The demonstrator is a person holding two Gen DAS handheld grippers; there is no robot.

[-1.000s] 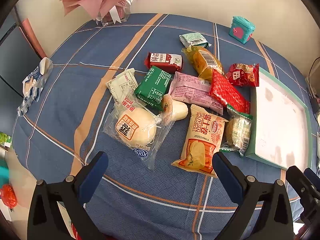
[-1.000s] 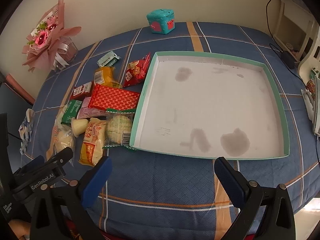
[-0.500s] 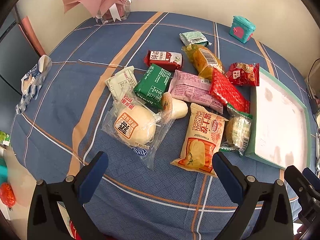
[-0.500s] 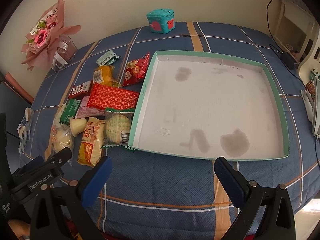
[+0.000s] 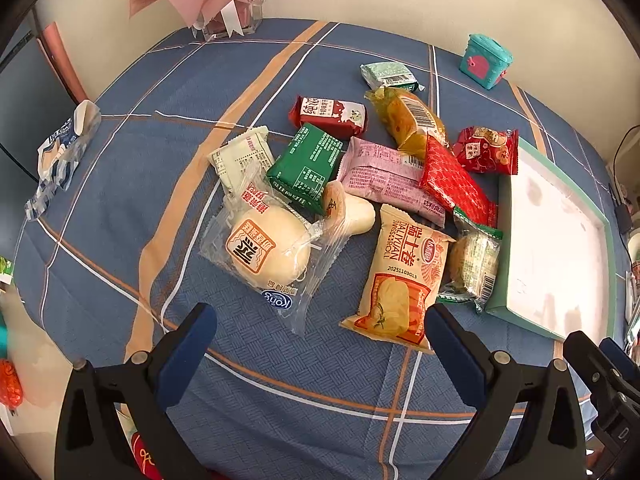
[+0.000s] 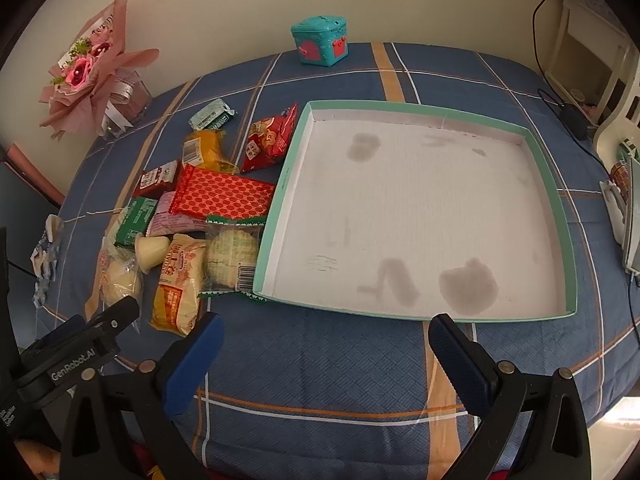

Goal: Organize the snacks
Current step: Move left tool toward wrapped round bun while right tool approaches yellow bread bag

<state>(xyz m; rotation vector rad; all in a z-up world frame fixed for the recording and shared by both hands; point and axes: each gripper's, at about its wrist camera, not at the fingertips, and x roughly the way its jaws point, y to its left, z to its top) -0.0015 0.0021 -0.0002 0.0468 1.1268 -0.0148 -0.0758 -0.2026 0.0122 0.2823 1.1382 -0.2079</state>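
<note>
Both claws hover with jaws apart and empty: the left claw (image 5: 320,336) has edged closer to the snacks (image 5: 360,200), which lie heaped just ahead of it, the bun packet (image 5: 268,252) nearest. The right claw (image 6: 326,344) stays put facing the tray (image 6: 552,184), bare ahead of it. Sorting has yet to begin; a first pick looks imminent.

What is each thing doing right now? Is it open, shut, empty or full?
Left gripper: open, holding nothing.
Right gripper: open, holding nothing.
Tray: empty, stained inside.
Snacks: sealed, piled beside the tray, none inside yet.
Bun pack: sealed, lying flat.
Teal box: lid shut.
Blue wrapper: crumpled at the table's edge.
</note>
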